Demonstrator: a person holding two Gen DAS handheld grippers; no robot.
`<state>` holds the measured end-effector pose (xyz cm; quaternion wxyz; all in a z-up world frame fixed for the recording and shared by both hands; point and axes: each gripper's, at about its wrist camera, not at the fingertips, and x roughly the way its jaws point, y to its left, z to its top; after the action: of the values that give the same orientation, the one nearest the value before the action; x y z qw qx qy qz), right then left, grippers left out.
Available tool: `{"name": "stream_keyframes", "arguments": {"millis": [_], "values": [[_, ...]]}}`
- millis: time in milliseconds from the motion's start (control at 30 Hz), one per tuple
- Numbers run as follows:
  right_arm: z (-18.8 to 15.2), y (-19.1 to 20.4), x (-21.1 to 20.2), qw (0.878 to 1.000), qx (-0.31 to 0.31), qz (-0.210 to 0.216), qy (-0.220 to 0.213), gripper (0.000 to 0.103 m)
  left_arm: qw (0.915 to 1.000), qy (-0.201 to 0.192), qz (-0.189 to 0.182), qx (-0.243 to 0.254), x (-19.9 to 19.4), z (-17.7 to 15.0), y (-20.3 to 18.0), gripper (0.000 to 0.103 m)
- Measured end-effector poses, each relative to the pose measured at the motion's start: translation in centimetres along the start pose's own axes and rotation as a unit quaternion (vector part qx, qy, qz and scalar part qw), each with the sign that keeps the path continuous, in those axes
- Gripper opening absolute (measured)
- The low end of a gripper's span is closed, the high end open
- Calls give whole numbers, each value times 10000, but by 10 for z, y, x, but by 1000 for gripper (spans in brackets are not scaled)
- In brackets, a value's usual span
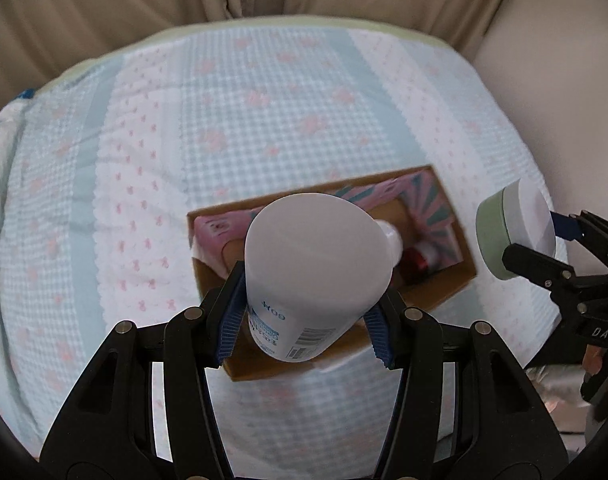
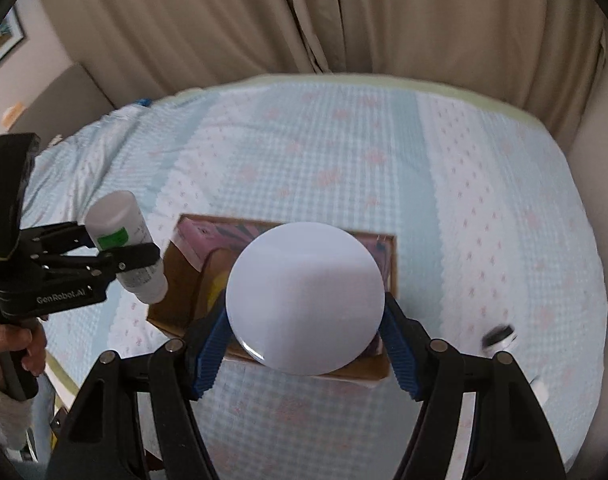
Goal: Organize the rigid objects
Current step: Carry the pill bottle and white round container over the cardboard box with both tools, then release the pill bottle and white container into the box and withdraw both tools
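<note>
Both grippers arrive loaded over a cardboard box on a bed. Nearest the left lens, the left gripper (image 1: 304, 316) has its blue-padded jaws pinching a white plastic bottle (image 1: 318, 268) around the body, cap end tipped down toward the box, apparently so it can go in nose-first. To its right, the right gripper (image 2: 308, 348) has its jaws clamped on the sides of a round jar (image 2: 306, 298) with a white face and pale green band, carried edge-on above the box's near wall. Below them sits the open cardboard box (image 1: 444, 300), already holding a pink carton (image 1: 213, 236) and a red-capped item (image 1: 420, 260); judging by this, it is the collecting point. A small black-and-white object (image 2: 500, 336), too blurred to identify, lies on the checked bedspread (image 1: 263, 120), well apart. Beige curtains (image 2: 344, 20) hang beyond.
</note>
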<state>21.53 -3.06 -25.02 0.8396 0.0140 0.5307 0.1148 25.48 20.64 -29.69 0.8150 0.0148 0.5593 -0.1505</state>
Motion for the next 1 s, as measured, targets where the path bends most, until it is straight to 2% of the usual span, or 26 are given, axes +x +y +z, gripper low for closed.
{"name": "stream_keyframes", "arguments": {"millis": [167,467,733,767,800,833,867,933,967,1000], "values": [[-7,6,39,9991,199,-207,323,66,9995,308,17,-87,39,-1,18,50],[-19,8,112,9966,385,-162,714,66,9958,880,185,-200,105,-2,32,48],[-29,15,137,9953,337,42,906,66,9945,996,295,108,118,4,29,49],[-29,16,139,9952,330,106,916,67,9947,975,296,142,118,5,28,50],[-29,18,141,9949,312,160,946,67,9951,954,228,147,117,6,28,70],[-29,21,145,9945,290,179,993,67,9955,925,150,126,115,7,28,102],[-29,24,149,9938,244,157,1074,67,9962,854,133,94,113,10,28,102],[-31,26,149,9951,158,97,975,87,9966,809,111,58,111,12,29,103],[-32,26,145,9965,137,111,822,103,9968,783,128,47,110,13,29,103],[-33,26,141,9972,130,105,724,103,9969,768,156,44,109,12,30,103]]}}
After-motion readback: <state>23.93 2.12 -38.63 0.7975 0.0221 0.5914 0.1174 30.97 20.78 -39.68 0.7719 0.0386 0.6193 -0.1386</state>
